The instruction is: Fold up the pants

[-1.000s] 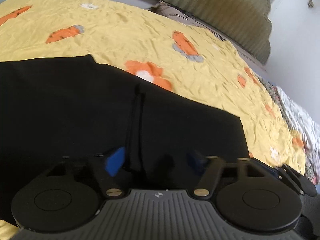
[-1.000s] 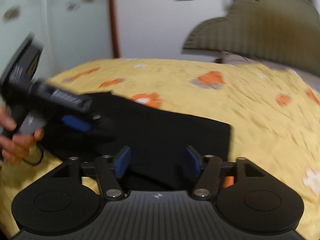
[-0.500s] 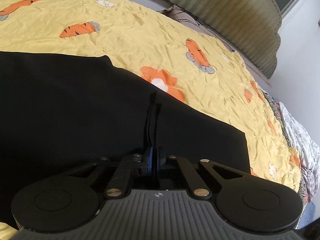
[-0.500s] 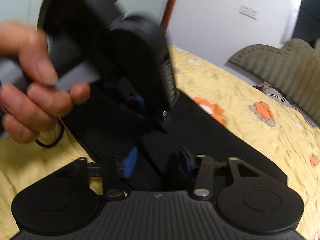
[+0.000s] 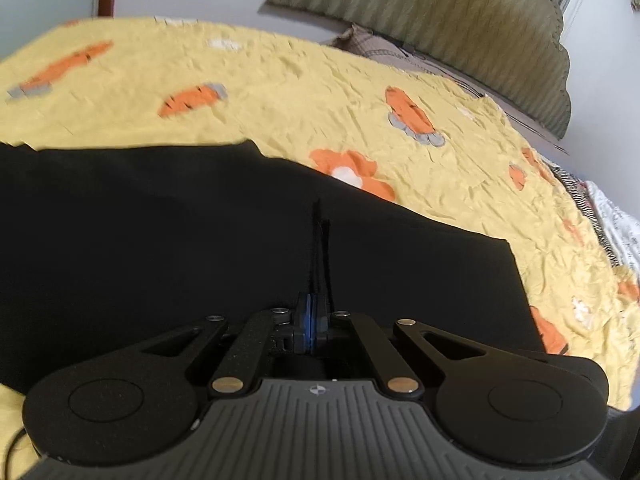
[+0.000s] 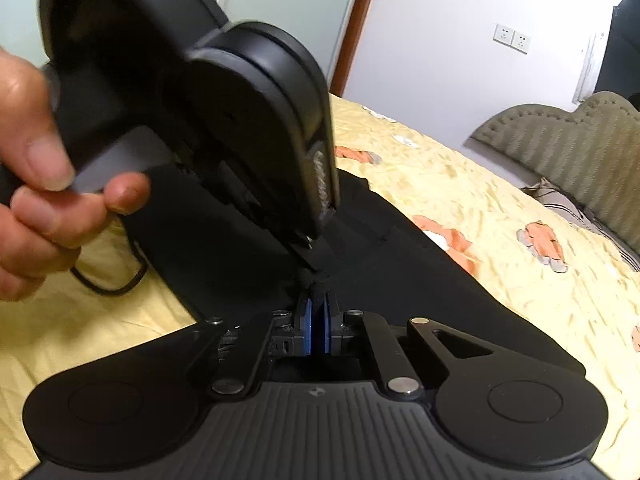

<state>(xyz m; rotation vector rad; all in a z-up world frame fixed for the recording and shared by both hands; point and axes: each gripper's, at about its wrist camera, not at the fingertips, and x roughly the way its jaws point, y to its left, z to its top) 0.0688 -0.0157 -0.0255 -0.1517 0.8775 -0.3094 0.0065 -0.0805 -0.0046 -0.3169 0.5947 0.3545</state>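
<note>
Both our left claw and right claw are clamped on the near edge of the black pants, ready to lift for a fold, the pants spread across the yellow bed.

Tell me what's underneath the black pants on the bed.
The black pants lie on a yellow bedspread printed with orange carrots, visible all around them. Whatever lies directly beneath the fabric is covered and cannot be seen.
</note>
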